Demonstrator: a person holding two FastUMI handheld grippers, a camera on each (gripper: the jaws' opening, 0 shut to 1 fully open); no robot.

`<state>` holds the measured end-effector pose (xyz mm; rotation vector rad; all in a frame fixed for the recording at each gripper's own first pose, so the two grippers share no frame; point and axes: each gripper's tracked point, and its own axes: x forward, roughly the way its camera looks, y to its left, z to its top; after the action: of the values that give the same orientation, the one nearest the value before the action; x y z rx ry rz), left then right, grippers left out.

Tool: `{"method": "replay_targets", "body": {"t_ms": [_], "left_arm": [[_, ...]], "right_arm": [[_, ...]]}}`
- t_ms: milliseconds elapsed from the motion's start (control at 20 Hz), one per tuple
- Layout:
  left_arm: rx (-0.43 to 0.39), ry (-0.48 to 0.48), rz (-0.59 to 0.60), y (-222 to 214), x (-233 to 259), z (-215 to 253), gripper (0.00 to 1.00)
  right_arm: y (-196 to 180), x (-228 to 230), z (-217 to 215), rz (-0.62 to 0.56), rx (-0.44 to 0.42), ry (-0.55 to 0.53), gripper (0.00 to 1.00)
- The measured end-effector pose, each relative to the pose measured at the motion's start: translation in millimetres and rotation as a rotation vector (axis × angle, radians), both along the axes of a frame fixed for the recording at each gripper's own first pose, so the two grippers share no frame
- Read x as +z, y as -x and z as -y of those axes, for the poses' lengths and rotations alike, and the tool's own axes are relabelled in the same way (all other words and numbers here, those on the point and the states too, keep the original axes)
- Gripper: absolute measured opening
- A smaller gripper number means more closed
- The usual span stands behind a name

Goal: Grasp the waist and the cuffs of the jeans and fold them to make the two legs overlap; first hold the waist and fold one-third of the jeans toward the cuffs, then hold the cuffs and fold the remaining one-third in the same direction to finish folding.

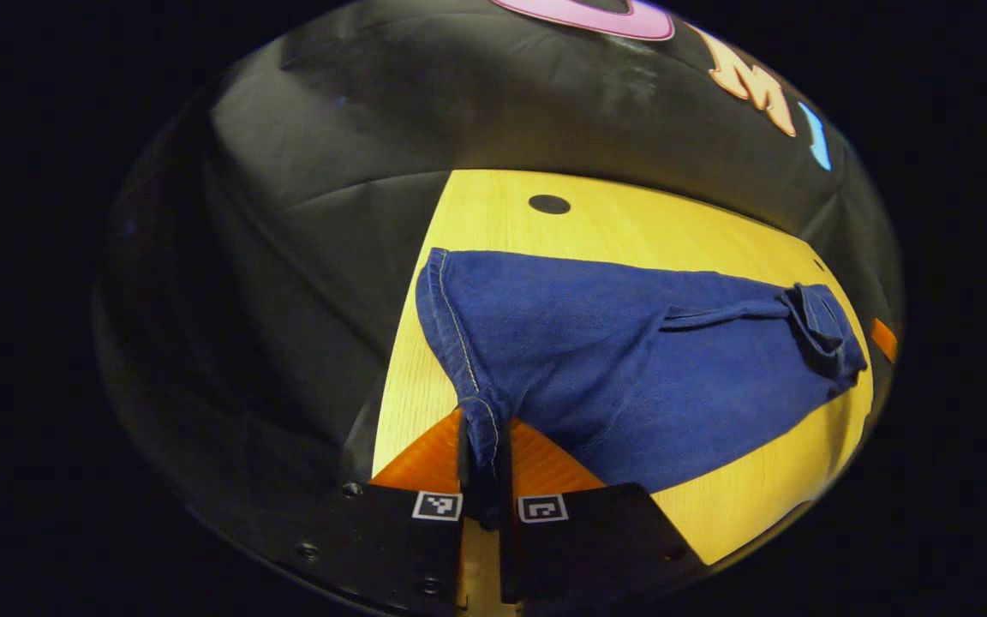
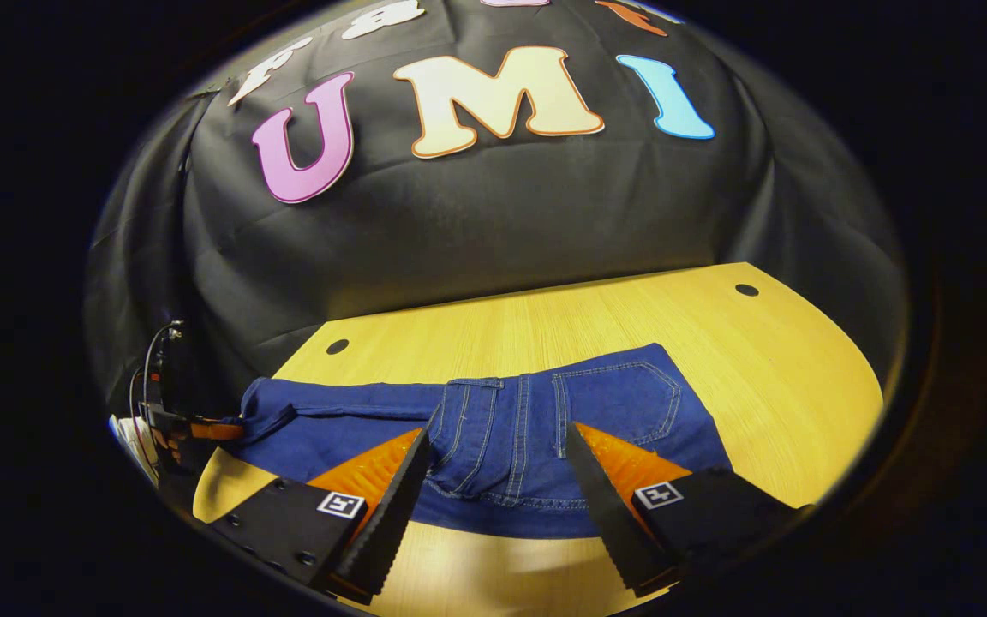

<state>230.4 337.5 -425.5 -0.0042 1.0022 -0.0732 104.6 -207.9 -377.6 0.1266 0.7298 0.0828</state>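
Pinching a hem of the jeans (image 1: pixel 596 360) lying on the tabletop (image 2: pixel 802 377), the left gripper (image 1: pixel 485 480) is clamping shut while the right gripper (image 2: pixel 493 506) is hovering wide open over the waist, folding barely underway.

brightness: both views are dim overall; the bench (image 2: pixel 545 326) is the brightest surface, warm yellow.
light source: from above, onto the bench top; the booth wall falls off to near black at the left.
glare: a faint sheen on the wall cloth, far in the left gripper view.
shadows: soft and dark under the near edge of the jeans (image 1: pixel 613 360).
distortion: strong fisheye; the bench edges bow into curves.
focus: centre fairly sharp, rim smeared and darkened.
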Motion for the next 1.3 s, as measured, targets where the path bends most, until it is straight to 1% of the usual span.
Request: {"method": "replay_targets", "body": {"t_ms": [50, 100, 200, 250, 300, 400, 600, 950, 1000, 1150, 1300], "left_arm": [[0.046, 0.016, -0.005, 1.5, -0.4, 1.0, 0.08], [0.063, 0.040, -0.002, 1.5, 2.5, 1.4, 0.07], [0.056, 0.074, 0.001, 1.4, 4.7, -0.8, 0.06], [0.060, 0.076, 0.001, -0.7, 5.1, -1.2, 0.02], [0.060, 0.067, -0.011, 1.4, 6.1, -0.3, 0.00], [0.055, 0.037, -0.012, -0.6, 9.5, -1.1, 0.00], [0.039, 0.010, 0.049, -9.6, 20.8, 2.9, 0.00], [0.016, 0.001, 0.163, -18.3, 86.0, 24.7, 0.00], [0.015, 0.012, 0.169, -17.4, 93.1, 30.2, 0.00], [0.025, 0.074, 0.199, 5.6, 117.9, 35.7, 0.00], [0.028, 0.117, 0.218, 6.8, 140.4, 65.1, 0.00]], "right_arm": [[-1.6, 2.6, 0.3, 0.009, 0.002, -0.003, 0.98], [-1.2, 1.9, 0.6, 0.010, 0.003, -0.006, 0.98], [0.0, 5.3, 4.8, 0.015, -0.003, -0.001, 0.98], [-1.3, 8.5, 8.2, 0.018, -0.006, -0.001, 0.98], [1.4, 10.5, 14.8, 0.022, -0.010, -0.004, 0.98], [1.3, 19.3, 26.1, 0.038, -0.009, -0.007, 0.98], [-2.8, 40.7, 48.1, 0.072, 0.000, -0.010, 0.98], [1.8, 64.5, 90.3, 0.078, 0.044, -0.047, 0.98], [2.7, 67.6, 95.6, 0.076, 0.052, -0.055, 0.98], [4.1, 74.6, 113.8, 0.081, 0.076, -0.067, 0.98], [4.0, 81.6, 133.6, 0.088, 0.086, -0.082, 0.98]]}}
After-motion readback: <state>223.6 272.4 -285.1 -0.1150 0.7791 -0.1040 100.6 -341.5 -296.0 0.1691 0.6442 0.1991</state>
